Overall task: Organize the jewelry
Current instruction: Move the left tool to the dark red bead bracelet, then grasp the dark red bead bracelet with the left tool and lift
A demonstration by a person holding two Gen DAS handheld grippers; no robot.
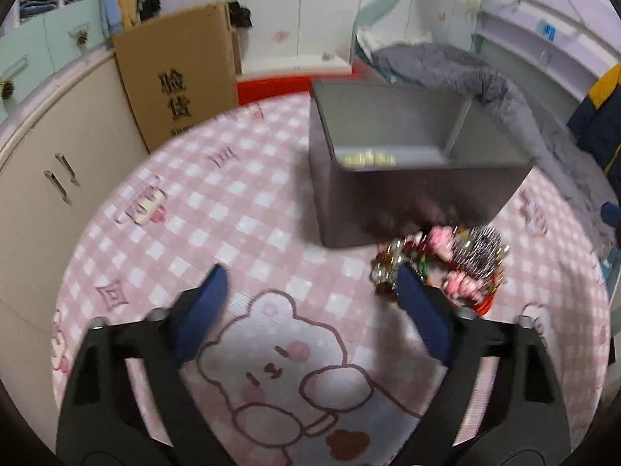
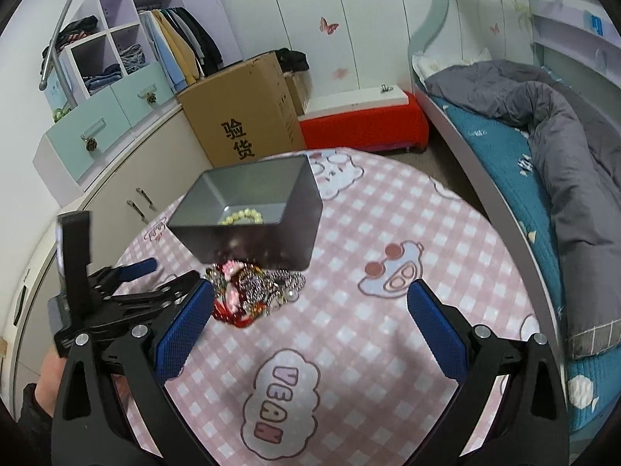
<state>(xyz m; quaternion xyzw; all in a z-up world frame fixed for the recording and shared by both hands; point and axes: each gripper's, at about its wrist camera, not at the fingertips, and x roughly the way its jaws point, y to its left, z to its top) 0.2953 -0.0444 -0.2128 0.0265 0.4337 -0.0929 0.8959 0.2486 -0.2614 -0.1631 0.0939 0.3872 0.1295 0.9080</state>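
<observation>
A tangled pile of jewelry (image 1: pixel 446 264) lies on the pink checked tablecloth (image 1: pixel 233 209), right in front of a grey box (image 1: pixel 388 194). The box is split by a divider, and a yellow bead bracelet (image 1: pixel 366 159) lies in one compartment. My left gripper (image 1: pixel 312 275) is open with only cloth between its fingers; its right fingertip (image 1: pixel 407 279) is at the pile's left edge. In the right wrist view my right gripper (image 2: pixel 310 291) is open, with the pile (image 2: pixel 252 291) just beyond its left fingertip (image 2: pixel 203 291). The left gripper (image 2: pixel 170 272) comes in from the left beside the grey box (image 2: pixel 271 248).
A cardboard box (image 2: pixel 240 124) stands behind the table next to beige cupboards (image 2: pixel 128 178). A red bench (image 2: pixel 365 124) and a bed with a grey duvet (image 2: pixel 562 124) lie beyond and to the right. A person's hand (image 2: pixel 46 372) holds the left gripper.
</observation>
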